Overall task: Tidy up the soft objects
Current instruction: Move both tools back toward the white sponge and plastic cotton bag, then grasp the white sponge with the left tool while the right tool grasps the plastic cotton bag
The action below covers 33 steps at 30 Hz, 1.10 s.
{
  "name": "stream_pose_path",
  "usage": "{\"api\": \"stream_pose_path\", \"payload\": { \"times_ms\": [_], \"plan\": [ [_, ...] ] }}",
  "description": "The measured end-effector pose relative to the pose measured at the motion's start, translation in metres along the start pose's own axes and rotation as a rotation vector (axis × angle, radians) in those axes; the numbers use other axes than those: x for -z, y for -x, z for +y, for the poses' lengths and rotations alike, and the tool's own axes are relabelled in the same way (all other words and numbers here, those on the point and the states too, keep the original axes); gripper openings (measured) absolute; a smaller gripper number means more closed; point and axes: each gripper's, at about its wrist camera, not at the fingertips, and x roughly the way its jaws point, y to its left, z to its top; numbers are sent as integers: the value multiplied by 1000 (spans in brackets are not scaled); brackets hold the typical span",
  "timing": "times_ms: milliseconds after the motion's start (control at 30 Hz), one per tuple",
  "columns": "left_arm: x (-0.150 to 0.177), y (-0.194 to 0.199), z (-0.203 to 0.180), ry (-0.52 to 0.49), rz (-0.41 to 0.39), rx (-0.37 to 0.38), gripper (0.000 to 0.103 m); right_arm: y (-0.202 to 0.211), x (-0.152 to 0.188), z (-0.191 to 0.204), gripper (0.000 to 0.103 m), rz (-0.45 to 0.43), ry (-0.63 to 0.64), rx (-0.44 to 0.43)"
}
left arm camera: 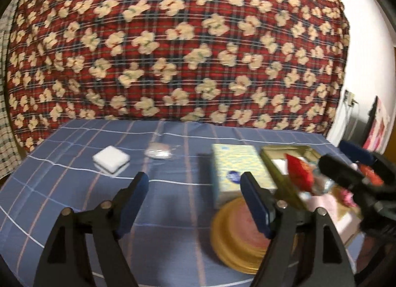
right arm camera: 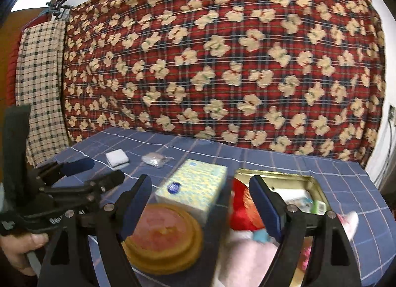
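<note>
While nothing sits between either pair of jaws, laid out thus:

Soft toys: heaped in and around the gold tin (right arm camera: 314,183), at 4 o'clock in the right wrist view; red plush (right arm camera: 243,206) against the tin's near-left corner, pale pink plush (right arm camera: 247,254) just in front of it, other small pieces too blurred to name.
Red plush, left view: at 3 o'clock (left arm camera: 298,172), leaning over the tin's (left arm camera: 269,156) near edge.
Tissue box: pale yellow-green (right arm camera: 195,188), just left of the tin, touching or nearly so; cannot tell which.
Round tin: gold rim, pinkish top (right arm camera: 163,235), just in front of the tissue box at 6 o'clock.
White pad: folded square (left arm camera: 111,159), at 9 o'clock, well apart from the tin.
Clear packet: crumpled, greyish (left arm camera: 158,152), just right of the white pad.
Left gripper: (left arm camera: 194,203) spread wide, clasping nothing, blue pads (left arm camera: 255,205) hanging above the cloth and the round tin's edge.
Right gripper: (right arm camera: 200,204) spread wide, clasping nothing, above the round tin and plush heap.
Hand: bare, on the left gripper's handle (right arm camera: 17,250), at 8 o'clock in the right view.
Surface: blue checked cloth (left arm camera: 61,200).
Backdrop: red plaid bear-print blanket (left arm camera: 173,44), upright behind the surface.
</note>
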Motion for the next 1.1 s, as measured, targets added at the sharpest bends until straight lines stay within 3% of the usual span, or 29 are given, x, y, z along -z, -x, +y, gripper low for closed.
{"api": "stream_pose_path", "payload": {
  "times_ms": [300, 567, 1100],
  "plan": [
    [-9, -23, 62, 63, 41, -129, 78, -35, -38, 40, 83, 53, 50, -80],
    [-16, -57, 112, 104, 105, -249, 78, -94, -62, 62, 83, 195, 30, -160],
    [-30, -141, 130, 99, 276, -227, 78, -227, -74, 74, 83, 473, -92, -182]
  ]
}}
